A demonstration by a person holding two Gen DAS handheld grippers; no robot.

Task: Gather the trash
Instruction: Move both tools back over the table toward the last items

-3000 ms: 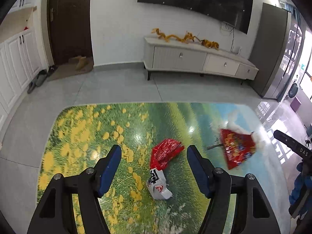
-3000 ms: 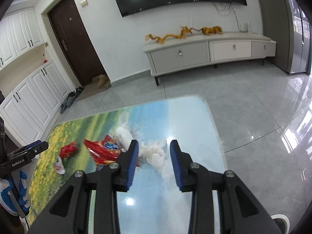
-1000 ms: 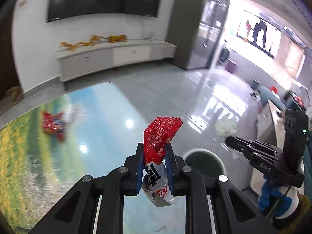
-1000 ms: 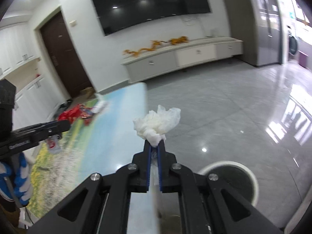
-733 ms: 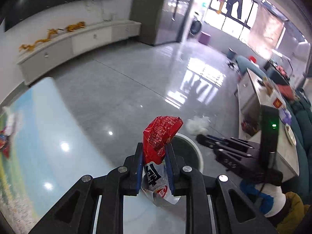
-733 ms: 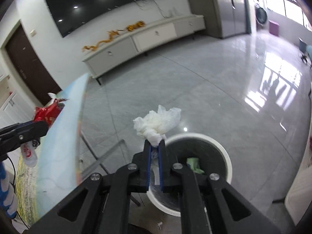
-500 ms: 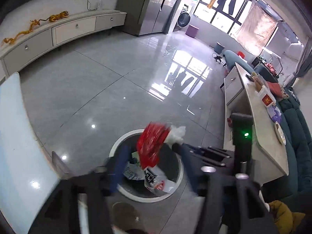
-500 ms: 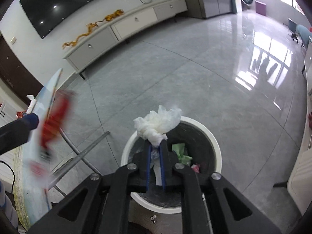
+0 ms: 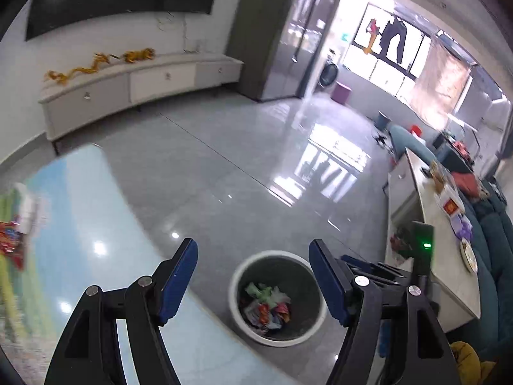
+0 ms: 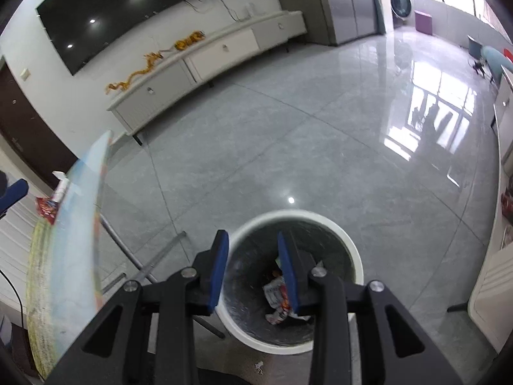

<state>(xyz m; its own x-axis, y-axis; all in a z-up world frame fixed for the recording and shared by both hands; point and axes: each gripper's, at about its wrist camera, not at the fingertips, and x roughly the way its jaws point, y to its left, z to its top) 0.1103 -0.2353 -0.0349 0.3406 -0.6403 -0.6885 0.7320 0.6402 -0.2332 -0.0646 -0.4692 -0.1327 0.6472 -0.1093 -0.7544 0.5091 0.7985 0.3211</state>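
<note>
Hovering over the bin point(image 10: 296, 276) at 6 o'clock — right claw point(image 10: 253, 269) just parted, left claw point(image 9: 253, 284) wide, both empty — to drop trash inside.

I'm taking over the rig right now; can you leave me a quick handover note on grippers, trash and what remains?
Left gripper: open, empty, jaws just opened.
Right gripper: open above the bin, empty, jaws just opening.
Done: wrappers and scraps lie inside the white-rimmed bin by the table.
Left: a red snack wrapper and white tissue sit at the table's far end. Fetch those next, probably one per gripper.
</note>
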